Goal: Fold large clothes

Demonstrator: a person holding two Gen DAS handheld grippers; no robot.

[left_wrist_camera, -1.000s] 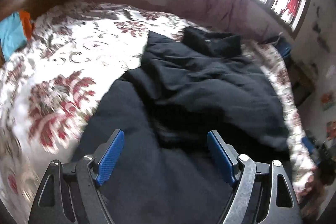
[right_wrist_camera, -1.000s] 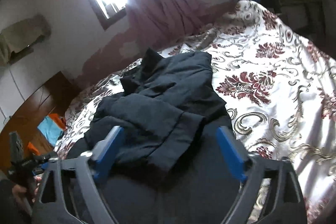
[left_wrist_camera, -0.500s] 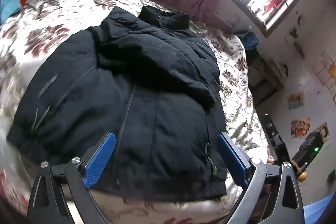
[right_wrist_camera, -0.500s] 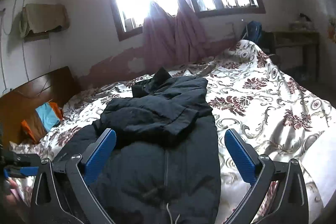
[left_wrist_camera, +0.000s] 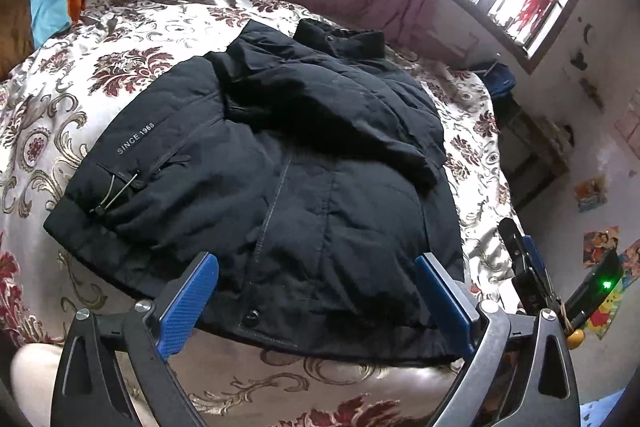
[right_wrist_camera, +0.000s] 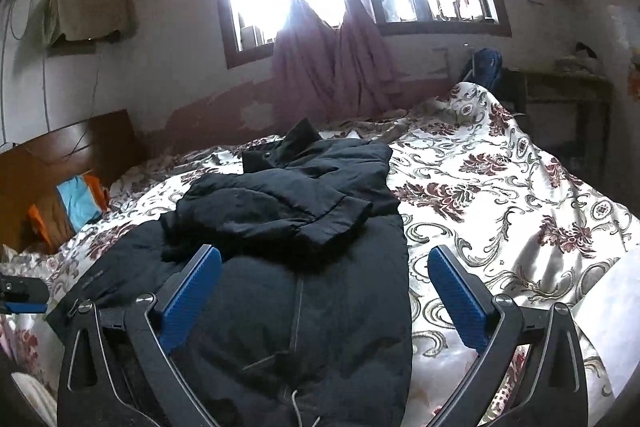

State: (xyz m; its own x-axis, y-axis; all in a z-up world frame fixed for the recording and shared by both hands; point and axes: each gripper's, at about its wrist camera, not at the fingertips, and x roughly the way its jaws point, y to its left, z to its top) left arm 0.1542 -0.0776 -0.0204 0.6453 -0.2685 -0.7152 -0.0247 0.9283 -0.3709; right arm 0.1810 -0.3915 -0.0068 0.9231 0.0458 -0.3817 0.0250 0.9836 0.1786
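Jacket (left_wrist_camera: 280,163) with "SINCE 1968" print (left_wrist_camera: 136,138)

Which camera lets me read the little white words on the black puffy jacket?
The left wrist view: "SINCE 1968" reads clearly on the black puffy jacket. The right wrist view shows that print only as a tiny, unreadable mark.

Left two-finger gripper (left_wrist_camera: 316,301): black skeletal frame w/ triangular cut-outs, silver pivot screws, blue textured rectangular finger pads (left_wrist_camera: 188,303). Right two-finger gripper (right_wrist_camera: 324,301): same black frame, silver screws, blue ribbed pads (right_wrist_camera: 190,297). From left wrist cam, right unit's body shows a green LED.
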